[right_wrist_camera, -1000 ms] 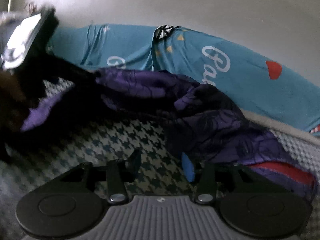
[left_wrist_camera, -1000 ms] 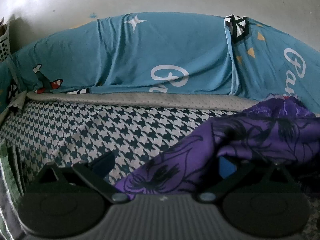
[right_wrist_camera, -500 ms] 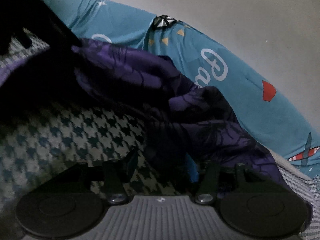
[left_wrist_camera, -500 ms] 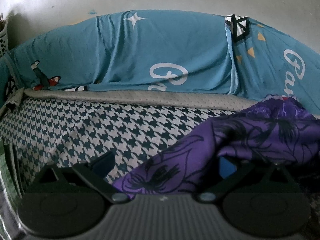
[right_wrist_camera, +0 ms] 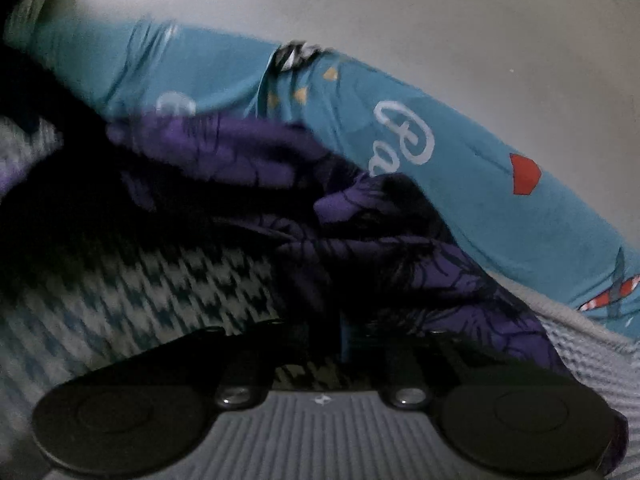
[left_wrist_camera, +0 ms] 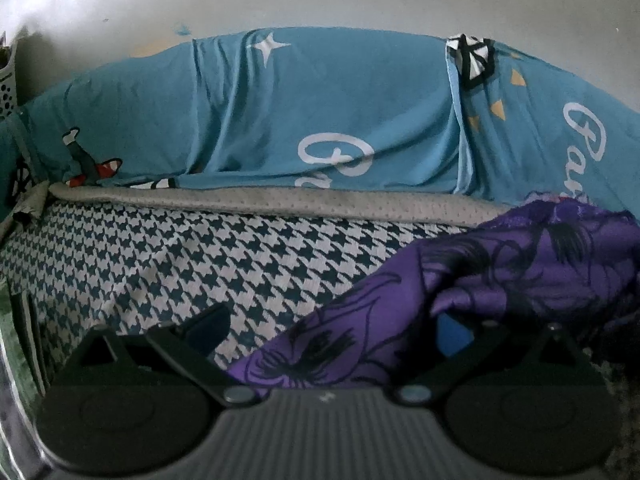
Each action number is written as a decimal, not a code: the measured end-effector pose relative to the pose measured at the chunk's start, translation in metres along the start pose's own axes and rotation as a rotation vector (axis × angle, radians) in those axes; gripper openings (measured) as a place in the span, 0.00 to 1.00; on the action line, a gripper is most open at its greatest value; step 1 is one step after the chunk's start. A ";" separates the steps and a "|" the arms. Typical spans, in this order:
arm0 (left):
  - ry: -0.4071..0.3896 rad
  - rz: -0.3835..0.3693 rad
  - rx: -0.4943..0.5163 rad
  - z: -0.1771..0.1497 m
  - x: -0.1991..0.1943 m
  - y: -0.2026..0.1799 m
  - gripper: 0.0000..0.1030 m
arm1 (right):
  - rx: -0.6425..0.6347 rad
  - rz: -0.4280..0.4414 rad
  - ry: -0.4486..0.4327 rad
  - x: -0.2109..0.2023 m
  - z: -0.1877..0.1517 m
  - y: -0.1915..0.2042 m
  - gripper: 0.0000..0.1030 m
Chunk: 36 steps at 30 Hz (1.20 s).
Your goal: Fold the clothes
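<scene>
A crumpled purple garment with dark flower outlines [left_wrist_camera: 500, 268] lies on the houndstooth bed cover [left_wrist_camera: 160, 264]. One edge of it reaches between the fingers of my left gripper [left_wrist_camera: 330, 324] and drapes over the right fingertip [left_wrist_camera: 452, 330]. That gripper is open wide. In the right wrist view the same purple garment [right_wrist_camera: 400, 248] is bunched in front of my right gripper [right_wrist_camera: 332, 332], whose jaws have come together on a fold of it. That view is dark and blurred.
Blue pillows with white script [left_wrist_camera: 320, 120] line the wall behind the bed, also seen in the right wrist view [right_wrist_camera: 440, 152]. A grey mattress edge [left_wrist_camera: 280, 200] runs below them. A white perforated basket [left_wrist_camera: 8, 88] stands at the far left.
My right gripper moved in toward the purple garment and its jaws narrowed onto the cloth. The left gripper stayed open and shifted only slightly.
</scene>
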<state>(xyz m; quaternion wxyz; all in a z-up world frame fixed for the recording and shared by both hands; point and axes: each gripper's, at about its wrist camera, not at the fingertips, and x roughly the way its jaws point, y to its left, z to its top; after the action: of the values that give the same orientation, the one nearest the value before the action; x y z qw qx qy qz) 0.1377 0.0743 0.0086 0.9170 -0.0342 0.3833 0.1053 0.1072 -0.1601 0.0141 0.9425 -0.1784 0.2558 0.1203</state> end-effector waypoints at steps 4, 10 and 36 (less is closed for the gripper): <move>-0.007 0.003 -0.004 0.002 -0.002 0.001 1.00 | 0.133 0.095 -0.045 -0.023 0.016 -0.023 0.10; -0.029 0.014 0.009 0.002 -0.013 0.003 1.00 | 0.287 0.203 -0.113 -0.056 0.031 -0.048 0.09; -0.117 0.195 -0.122 0.024 -0.052 0.054 1.00 | 0.408 0.351 -0.149 -0.156 0.000 -0.064 0.05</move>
<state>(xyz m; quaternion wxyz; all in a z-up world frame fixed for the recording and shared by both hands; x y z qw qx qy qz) 0.1067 0.1214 0.0634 0.9194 -0.0465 0.3236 0.2188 -0.0032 -0.2395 0.1132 0.9398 0.0714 0.2319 0.2405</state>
